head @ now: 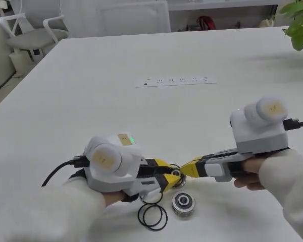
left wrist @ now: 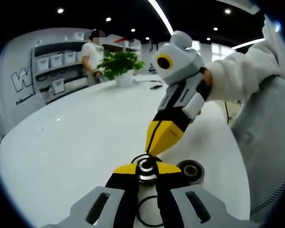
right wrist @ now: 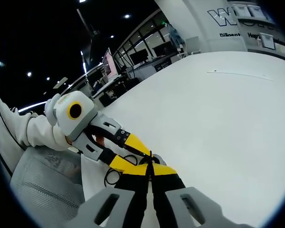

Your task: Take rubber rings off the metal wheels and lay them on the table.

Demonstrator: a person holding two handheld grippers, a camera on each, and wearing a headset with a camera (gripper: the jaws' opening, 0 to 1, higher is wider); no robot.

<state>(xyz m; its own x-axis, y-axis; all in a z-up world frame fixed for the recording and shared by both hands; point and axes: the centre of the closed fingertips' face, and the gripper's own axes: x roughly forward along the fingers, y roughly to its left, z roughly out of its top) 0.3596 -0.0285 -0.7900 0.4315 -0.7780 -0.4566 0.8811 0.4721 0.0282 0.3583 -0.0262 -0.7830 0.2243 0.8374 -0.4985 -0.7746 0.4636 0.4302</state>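
The wheel [left wrist: 146,167] is clamped in the left gripper [head: 172,176]; the right gripper [head: 186,171] is pinched narrow on its rubber ring [left wrist: 138,160] (apparently). It should be drawn steadily toward 3 o'clock.

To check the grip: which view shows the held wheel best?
The left gripper view: the wheel faces the camera between its jaws. Head view and right gripper view show slivers of it behind yellow jaws.

The left claw [head: 173,176] and the right claw [head: 186,170] share yellow tips, black shanks and pale grey-white housings. A black cable [head: 58,171] leaves each housing. A small green light [head: 132,139] glows on the left one. Both sleeves [head: 289,177] are white and fleecy.
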